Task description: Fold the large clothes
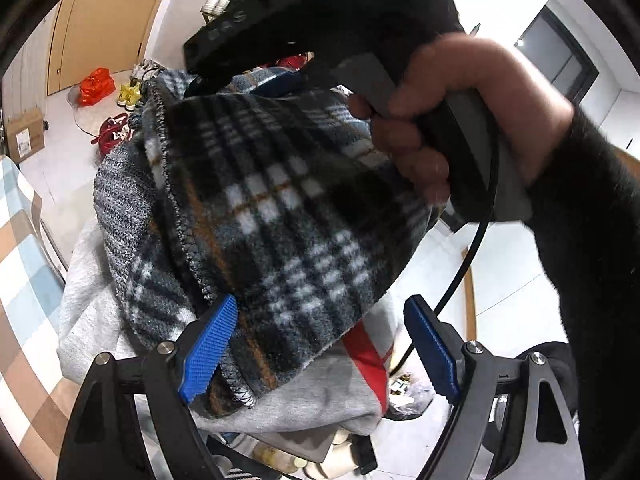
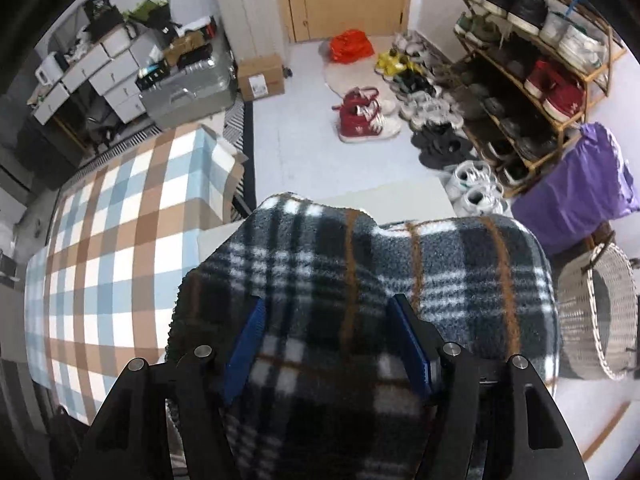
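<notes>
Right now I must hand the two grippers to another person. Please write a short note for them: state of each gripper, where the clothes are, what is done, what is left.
Left gripper: open, its pads on either side of the plaid fleece garment, not clamped.
Right gripper: jaws set wide with the same fleece bunched between the pads; a real grip cannot be confirmed.
The fleece hangs bunched above a pile: grey knit, light grey garment.
The checked surface lies to the left.
Done: fleece picked up. Left: spread it flat and fold it; no fold shows yet.
</notes>
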Tool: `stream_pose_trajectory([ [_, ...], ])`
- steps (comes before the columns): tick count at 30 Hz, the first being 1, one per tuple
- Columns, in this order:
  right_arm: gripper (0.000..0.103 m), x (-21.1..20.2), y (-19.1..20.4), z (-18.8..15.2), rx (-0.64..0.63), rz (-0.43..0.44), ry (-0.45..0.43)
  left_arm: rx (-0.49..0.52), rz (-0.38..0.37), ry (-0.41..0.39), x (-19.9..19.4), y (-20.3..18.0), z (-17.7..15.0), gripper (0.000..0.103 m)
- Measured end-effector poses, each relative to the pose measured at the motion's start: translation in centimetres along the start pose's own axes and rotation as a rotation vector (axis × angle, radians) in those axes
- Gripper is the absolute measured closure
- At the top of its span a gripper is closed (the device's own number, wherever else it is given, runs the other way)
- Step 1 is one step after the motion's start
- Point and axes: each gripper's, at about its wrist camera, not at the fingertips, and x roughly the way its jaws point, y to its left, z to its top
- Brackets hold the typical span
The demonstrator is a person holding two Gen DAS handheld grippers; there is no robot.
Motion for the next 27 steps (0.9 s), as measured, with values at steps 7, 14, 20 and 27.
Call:
stream_pose_trajectory([
  [7,0.023,-9.8,0.8,-3.5,0.04,0.082,-0.293,0.005,0.1,-0.112,-4.5,-1.2,0.1,0.021],
  [14,0.0,-19.8,1.6,-16.4,0.144,0.095,-0.687,0.06,0.316,-0.241,-10.7,-3.9,-1.9,0.021],
  [20,0.0,-19.2,2.8,-27.0,0.245,-0.073,-0.827,0.091,0.425,-0.308,-11.4,-4.0,-4.4,0.018],
  [27,0.0,-17.1,3.8,-34.7,0.413,-0.088,-0.859,0.102,0.515,-0.446,-12.2,-5.0,-8.6,0.007],
])
